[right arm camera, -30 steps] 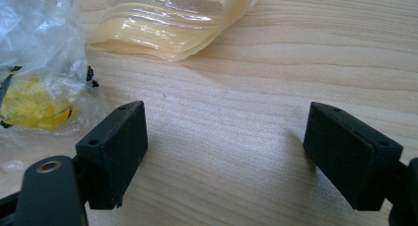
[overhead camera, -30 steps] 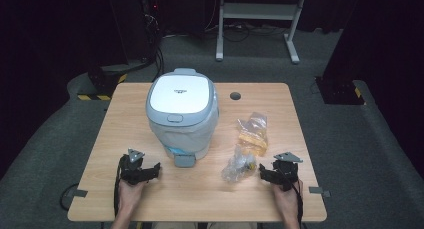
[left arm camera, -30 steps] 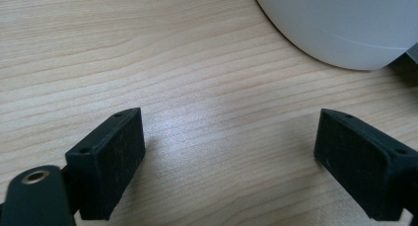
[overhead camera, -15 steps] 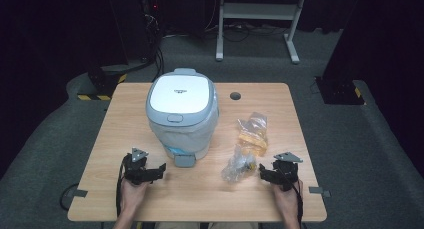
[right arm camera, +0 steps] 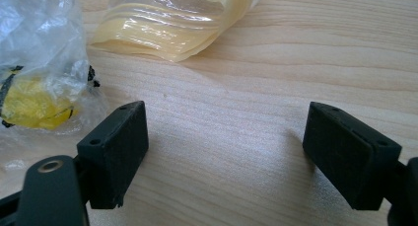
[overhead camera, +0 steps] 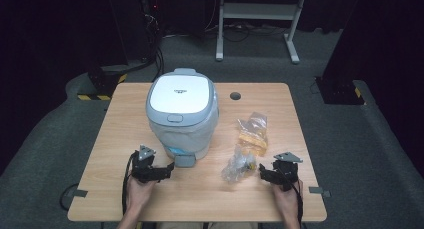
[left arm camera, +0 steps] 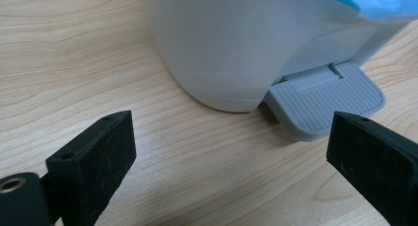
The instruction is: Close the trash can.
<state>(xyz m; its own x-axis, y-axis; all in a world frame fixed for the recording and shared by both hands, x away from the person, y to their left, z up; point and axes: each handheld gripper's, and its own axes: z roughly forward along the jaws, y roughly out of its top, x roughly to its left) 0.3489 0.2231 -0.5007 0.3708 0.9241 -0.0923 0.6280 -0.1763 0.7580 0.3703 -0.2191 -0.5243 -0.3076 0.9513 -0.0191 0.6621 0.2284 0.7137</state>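
Wooden table (overhead camera: pixel 115 139), seen from the high view. Left gripper (overhead camera: pixel 167 169) sits low near the front-left edge, held by the person's left hand (overhead camera: pixel 137 191), its grey three-cornered plate on top. Jaws spread wide, nothing between them. It points toward the base of the pedal bin (overhead camera: pixel 182 114), just beside it but not touching. In the left gripper view the jaws are far apart and bare wood lies between them; the bin's white wall (left arm camera: pixel 236 43) rises straight ahead, and its grey ribbed pedal (left arm camera: pixel 328 100) sticks out at the bottom, nearer the right-hand jaw. A bit of blue liner shows at the bin's top right corner in that view.

Bin stands upright at table centre-left, lid closed, pedal facing the person.

Right of the bin: a yellowish plastic bag (overhead camera: pixel 253 134) lies flat, and a crumpled clear bag (overhead camera: pixel 238 166) with something yellow inside lies nearer the front edge, touching it. A dark round hole (overhead camera: pixel 235 95) sits in the tabletop behind them.

Right gripper (overhead camera: pixel 261 172) rests at the front-right, held by the right hand (overhead camera: pixel 286 201), jaws spread wide and empty, pointing at the clear bag, just beside it. In the right gripper view, the clear bag is at far left by the left-hand jaw, the yellowish bag ahead.
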